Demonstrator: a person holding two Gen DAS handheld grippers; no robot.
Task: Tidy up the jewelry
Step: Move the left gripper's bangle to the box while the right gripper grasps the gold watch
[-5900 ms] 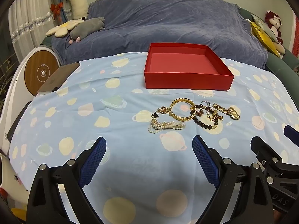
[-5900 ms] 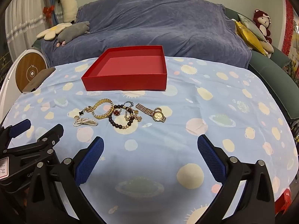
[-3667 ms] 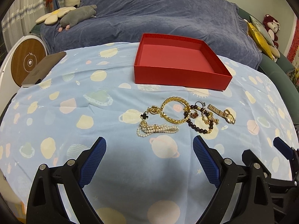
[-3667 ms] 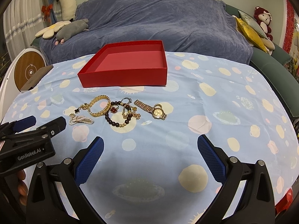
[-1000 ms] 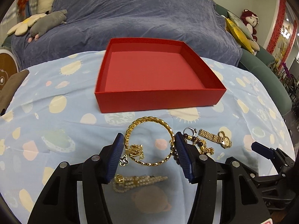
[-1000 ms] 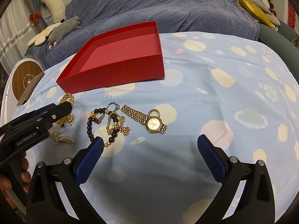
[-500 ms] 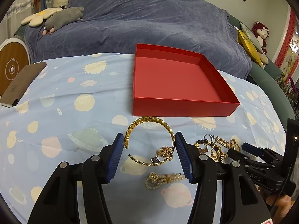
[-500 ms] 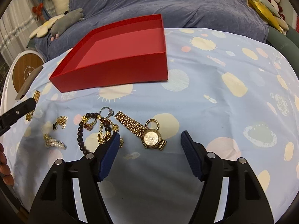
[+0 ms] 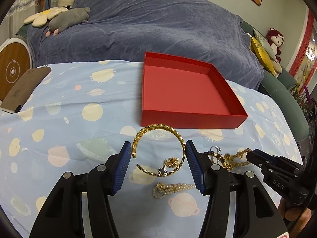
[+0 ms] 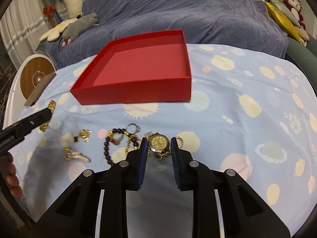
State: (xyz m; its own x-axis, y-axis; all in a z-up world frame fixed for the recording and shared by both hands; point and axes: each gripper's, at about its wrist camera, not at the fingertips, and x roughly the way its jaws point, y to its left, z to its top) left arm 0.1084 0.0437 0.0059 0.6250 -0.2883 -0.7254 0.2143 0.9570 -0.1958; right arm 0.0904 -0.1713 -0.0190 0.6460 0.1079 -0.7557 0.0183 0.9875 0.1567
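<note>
A: Item one, your left gripper (image 9: 158,152)?
B: Lower centre of the left wrist view. Its blue pads pinch the gold bangle (image 9: 158,136) from both sides, one on each edge of the ring. A clover charm (image 9: 162,170) and a gold cluster sit inside the ring's lower arc.

A: Item two, your right gripper (image 10: 159,144)?
B: Lower centre of the right wrist view. You have its pads pressed against the two sides of the gold watch (image 10: 159,143); the dial faces up between them.

A: Loose pieces?
B: On the planet-print cloth (image 10: 247,119): a pearl bracelet (image 9: 172,188) below the bangle in the left wrist view; in the right wrist view, a dark bead bracelet (image 10: 108,148) left of the watch, tangled with a silver ring (image 10: 134,128) and gold chain bits. A small gold ring lies just right of the watch.

A: The container?
B: Red box (image 9: 184,91), open-topped, upper centre of both views, on the cloth beyond the jewelry. Nothing lies inside it.

A: Surroundings?
B: A blue-covered sofa (image 9: 158,25) fills the upper frame, with plush toys (image 9: 67,17) at the upper left.
</note>
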